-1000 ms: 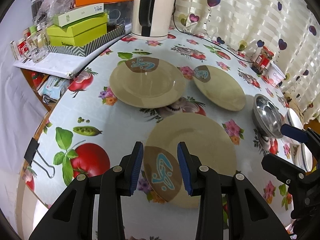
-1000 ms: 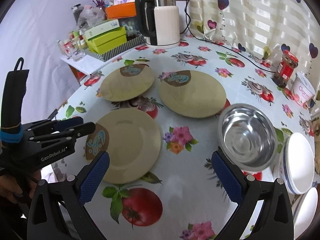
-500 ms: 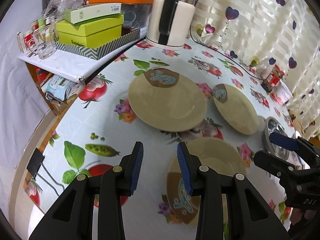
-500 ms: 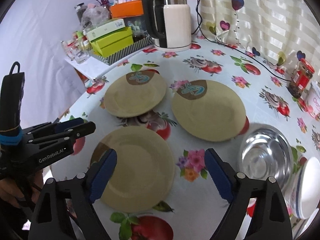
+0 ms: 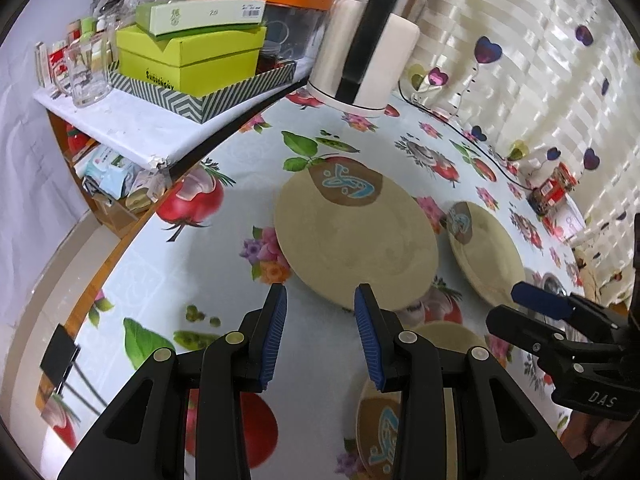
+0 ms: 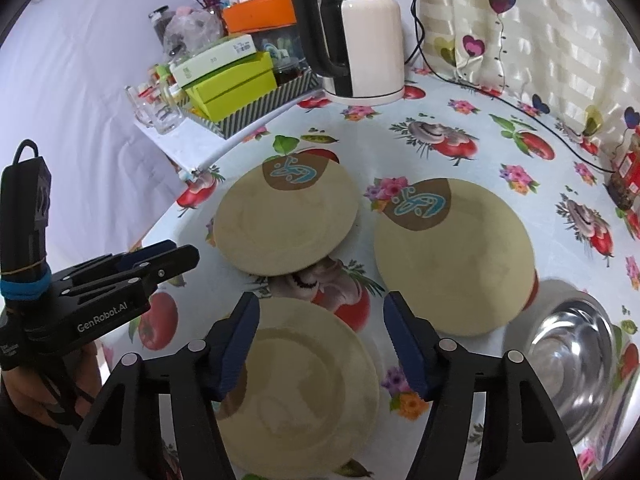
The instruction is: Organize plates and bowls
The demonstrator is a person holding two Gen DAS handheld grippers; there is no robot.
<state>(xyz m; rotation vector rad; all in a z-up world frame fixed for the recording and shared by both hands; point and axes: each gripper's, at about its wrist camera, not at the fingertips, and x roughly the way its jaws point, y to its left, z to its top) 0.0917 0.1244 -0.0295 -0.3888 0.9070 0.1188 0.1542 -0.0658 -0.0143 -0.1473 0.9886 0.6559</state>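
Three beige plates with a brown patch and blue motif lie on the fruit-print tablecloth: a far left plate, a right plate and a near plate. A steel bowl sits at the right. My left gripper is open and empty, its tips just short of the far left plate's near rim. My right gripper hovers over the near plate's far rim. Its jaws are closing, with no pad pressing on anything.
A white kettle with a black cord stands at the back. Green boxes in a striped tray and glass mugs sit on a side shelf at the left. A red-lidded jar is at the right. A binder clip grips the table's left edge.
Both grippers have moved forward across the table. The left one has left the near plate and now faces the far left plate. The right jaws have narrowed.
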